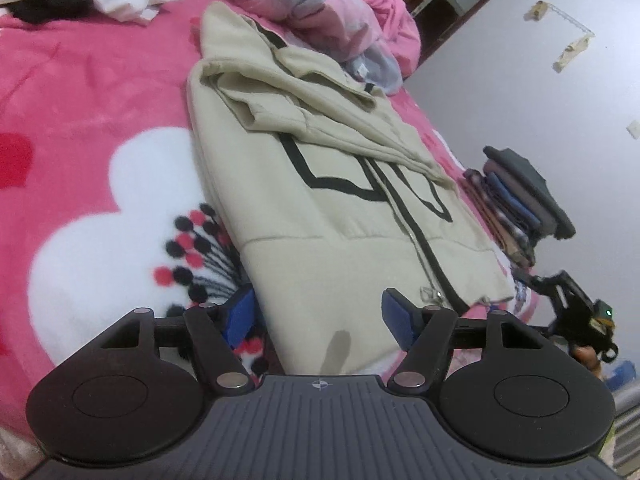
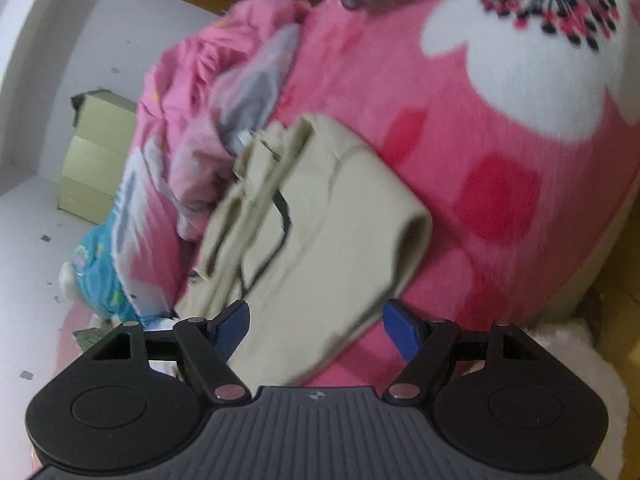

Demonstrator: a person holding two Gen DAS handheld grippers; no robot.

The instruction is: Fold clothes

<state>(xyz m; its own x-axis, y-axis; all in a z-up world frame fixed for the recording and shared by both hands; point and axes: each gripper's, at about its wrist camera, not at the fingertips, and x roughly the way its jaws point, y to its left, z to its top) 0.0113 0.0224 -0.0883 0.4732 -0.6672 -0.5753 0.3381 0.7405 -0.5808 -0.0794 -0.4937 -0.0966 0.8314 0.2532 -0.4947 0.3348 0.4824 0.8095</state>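
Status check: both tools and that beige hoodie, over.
Left tool open, empty, at the hem of the beige zip hoodie with black stripes. Right tool open, empty, over the same hoodie. Sleeves folded in; crumpled pink quilt touching its far end.

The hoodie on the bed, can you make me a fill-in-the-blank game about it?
1. The hoodie is beige with ____ stripes.
2. It lies on a pink ____ with white flowers.
3. Both the left gripper and the right gripper are ____, holding nothing.
4. Beside the hoodie sits a ____ of folded clothes.

Missing words: black; blanket; open; stack
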